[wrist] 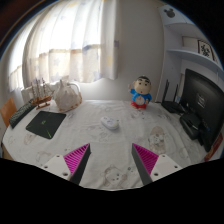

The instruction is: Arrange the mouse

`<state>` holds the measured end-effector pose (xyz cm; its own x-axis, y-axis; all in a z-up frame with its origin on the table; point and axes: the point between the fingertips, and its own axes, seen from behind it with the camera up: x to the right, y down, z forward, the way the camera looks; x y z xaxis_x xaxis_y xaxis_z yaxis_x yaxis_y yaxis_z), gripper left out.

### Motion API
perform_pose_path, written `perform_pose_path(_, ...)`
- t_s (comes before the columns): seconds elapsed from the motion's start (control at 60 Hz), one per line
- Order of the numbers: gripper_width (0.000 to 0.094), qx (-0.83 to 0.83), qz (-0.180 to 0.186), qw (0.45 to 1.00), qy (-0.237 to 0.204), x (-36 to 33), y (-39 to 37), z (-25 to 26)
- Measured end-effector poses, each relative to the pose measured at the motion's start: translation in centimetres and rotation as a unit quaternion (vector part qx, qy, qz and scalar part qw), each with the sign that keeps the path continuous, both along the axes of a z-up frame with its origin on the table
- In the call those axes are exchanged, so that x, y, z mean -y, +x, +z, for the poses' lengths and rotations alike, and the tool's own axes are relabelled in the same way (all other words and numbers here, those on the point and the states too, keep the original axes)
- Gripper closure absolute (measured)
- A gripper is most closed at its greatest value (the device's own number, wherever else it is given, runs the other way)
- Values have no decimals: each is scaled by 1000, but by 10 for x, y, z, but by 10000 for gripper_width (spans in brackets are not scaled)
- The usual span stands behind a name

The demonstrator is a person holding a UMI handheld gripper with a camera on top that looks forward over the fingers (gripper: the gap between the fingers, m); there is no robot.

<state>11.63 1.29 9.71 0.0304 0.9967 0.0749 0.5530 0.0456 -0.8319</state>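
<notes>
The mouse, small and white, lies near the middle of the desk, on a pale cloth printed with faint cartoon figures. It sits well ahead of the gripper and slightly toward the left finger's side, touching nothing else.

The gripper hangs above the desk's near edge with its 2 fingers spread wide apart, the magenta pads facing each other across bare cloth. Nothing is held, and nothing stands between the fingers.

A small pale object rests on the cloth to the right of the mouse; what it is cannot be told. Toward the desk's left edge lies a flat dark pad. Behind it, near the far left corner, stands a rack beside a round whitish plush. At the far edge, right of center, a doll in blue and red stands upright. Along the right edge stands a dark monitor with a black item in front of it. Sheer curtains hang over a bright window behind the desk.
</notes>
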Motion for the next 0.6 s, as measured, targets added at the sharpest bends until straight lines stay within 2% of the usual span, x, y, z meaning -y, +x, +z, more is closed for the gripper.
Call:
perform_pose_path(0.233,84,4,-7,1000,11,-12,-67,-54)
perform_pose_path(0.6,83,-5,-14,1000,27,-25,-173,-92)
